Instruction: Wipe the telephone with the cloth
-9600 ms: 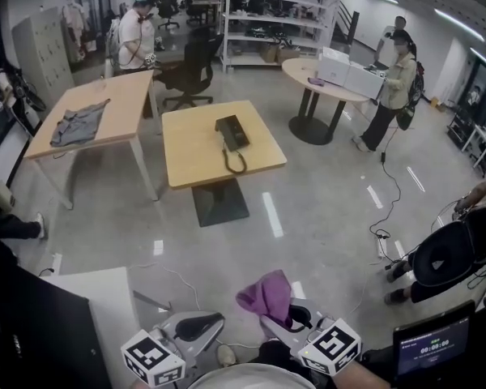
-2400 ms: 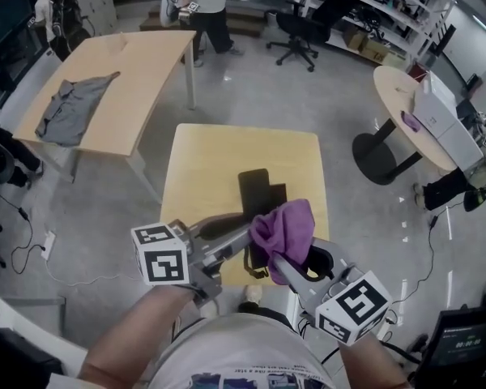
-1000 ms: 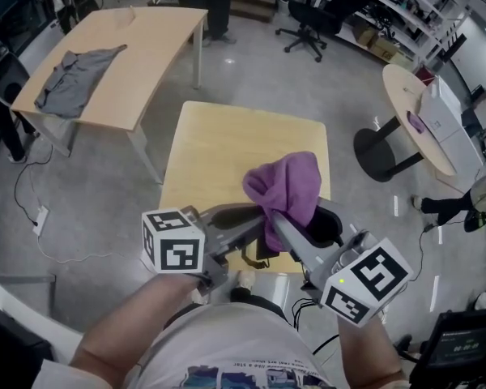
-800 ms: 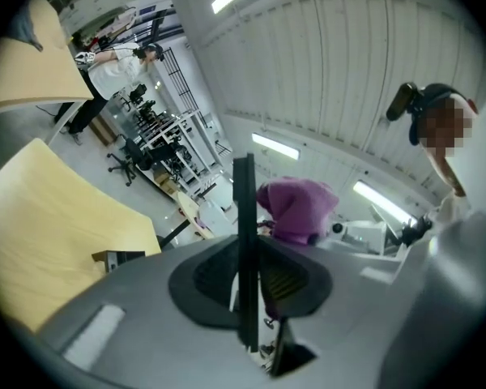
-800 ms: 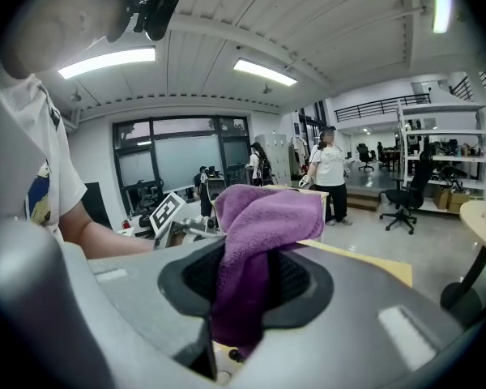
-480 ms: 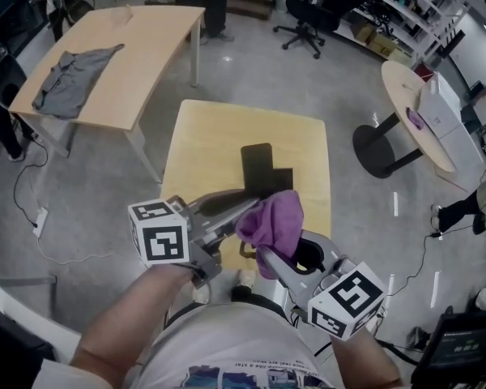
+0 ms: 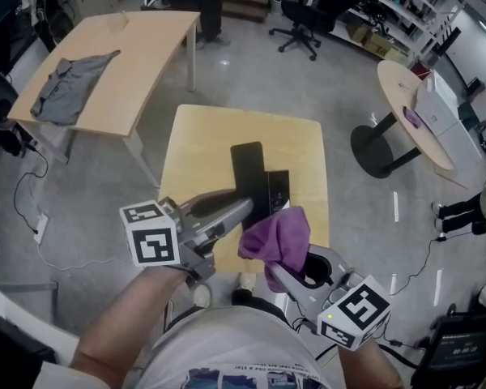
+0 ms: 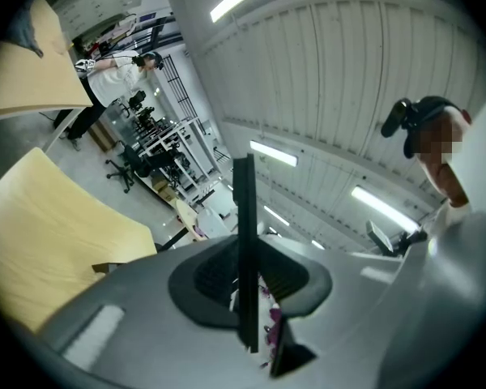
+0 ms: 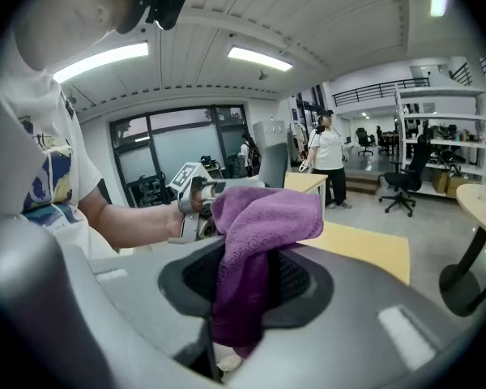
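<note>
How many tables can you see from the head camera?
3: the square table under the telephone, the long table at upper left with a grey garment, the round table at right. Others may be hidden.

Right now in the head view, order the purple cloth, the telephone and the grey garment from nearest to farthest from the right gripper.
1. Purple cloth, in the right gripper's jaws.
2. Telephone, just ahead on the square table.
3. Grey garment, on the far-left table.

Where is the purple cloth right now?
In the head view the purple cloth sits low, right of centre, bunched in the fingers of the right gripper. It hangs above the near edge of the small wooden table, just short of the telephone.
</note>
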